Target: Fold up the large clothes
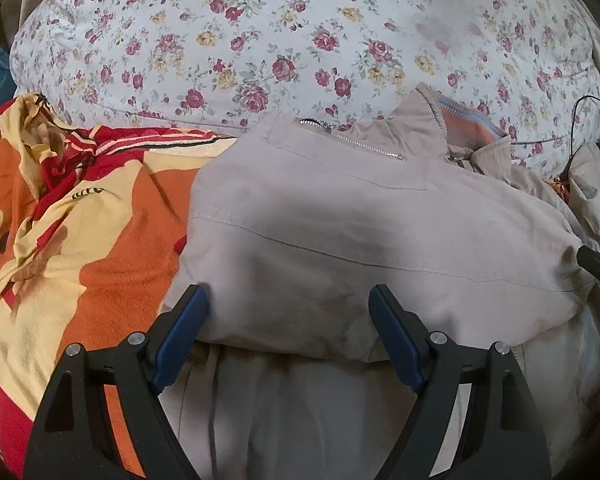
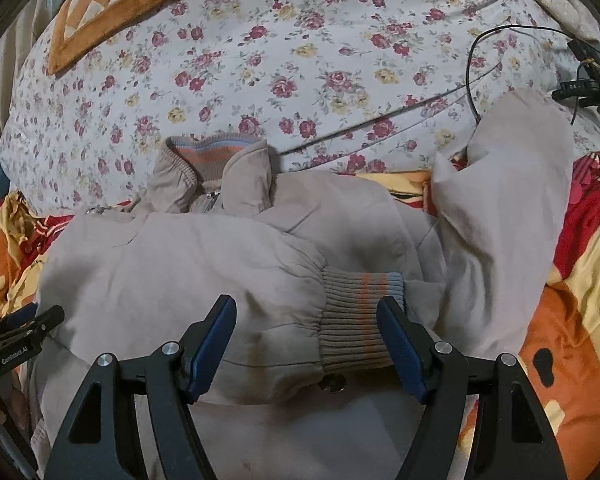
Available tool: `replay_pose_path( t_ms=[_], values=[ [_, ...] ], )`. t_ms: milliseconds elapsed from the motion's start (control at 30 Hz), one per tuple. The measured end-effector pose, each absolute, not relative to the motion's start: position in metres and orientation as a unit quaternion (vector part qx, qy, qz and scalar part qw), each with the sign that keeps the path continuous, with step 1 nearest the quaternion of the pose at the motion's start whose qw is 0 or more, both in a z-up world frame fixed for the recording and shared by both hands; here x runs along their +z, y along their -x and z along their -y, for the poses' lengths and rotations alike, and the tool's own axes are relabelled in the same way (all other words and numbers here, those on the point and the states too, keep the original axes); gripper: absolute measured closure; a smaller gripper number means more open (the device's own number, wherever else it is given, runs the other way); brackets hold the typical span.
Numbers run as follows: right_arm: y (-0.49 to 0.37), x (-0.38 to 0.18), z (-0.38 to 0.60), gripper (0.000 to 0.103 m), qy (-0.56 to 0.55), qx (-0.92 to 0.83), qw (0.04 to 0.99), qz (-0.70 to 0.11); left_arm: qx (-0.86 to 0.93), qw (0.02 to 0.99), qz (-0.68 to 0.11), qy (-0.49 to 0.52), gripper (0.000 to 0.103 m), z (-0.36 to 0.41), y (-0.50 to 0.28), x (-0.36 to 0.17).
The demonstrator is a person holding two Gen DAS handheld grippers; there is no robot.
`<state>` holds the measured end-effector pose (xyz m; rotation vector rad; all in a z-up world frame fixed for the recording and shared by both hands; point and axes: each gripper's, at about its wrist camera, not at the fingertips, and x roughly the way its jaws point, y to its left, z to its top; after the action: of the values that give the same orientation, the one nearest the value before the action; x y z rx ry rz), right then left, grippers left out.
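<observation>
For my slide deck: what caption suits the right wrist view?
Open right tongs hover over a beige jacket, its ribbed cuff folded across, on a floral bedsheet.

jacket [image 2: 203, 264] on blanket [image 1: 99, 216]; quilt [image 2: 300, 60] behind; cushion [image 2: 111, 4] on quilt, far left

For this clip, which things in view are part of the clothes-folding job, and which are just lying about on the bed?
Part of the job:
- beige jacket, one sleeve already folded across it
- ribbed cuff of that sleeve
- left gripper, open
- right gripper, open

Just lying about:
- floral quilt
- orange and red blanket
- checked orange cushion
- black cable
</observation>
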<state>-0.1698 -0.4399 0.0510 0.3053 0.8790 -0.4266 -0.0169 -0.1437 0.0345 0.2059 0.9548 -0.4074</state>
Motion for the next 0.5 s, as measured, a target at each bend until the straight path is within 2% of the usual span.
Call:
replay_pose_path(
  t_ms=[500],
  values=[
    [0.1677,0.0493,0.4386,0.029,-0.137,-0.204,0.868,-0.431,-0.195,0.862,-0.456,-0.106,0.020,0.1447,0.0169,0.0330]
  ],
)
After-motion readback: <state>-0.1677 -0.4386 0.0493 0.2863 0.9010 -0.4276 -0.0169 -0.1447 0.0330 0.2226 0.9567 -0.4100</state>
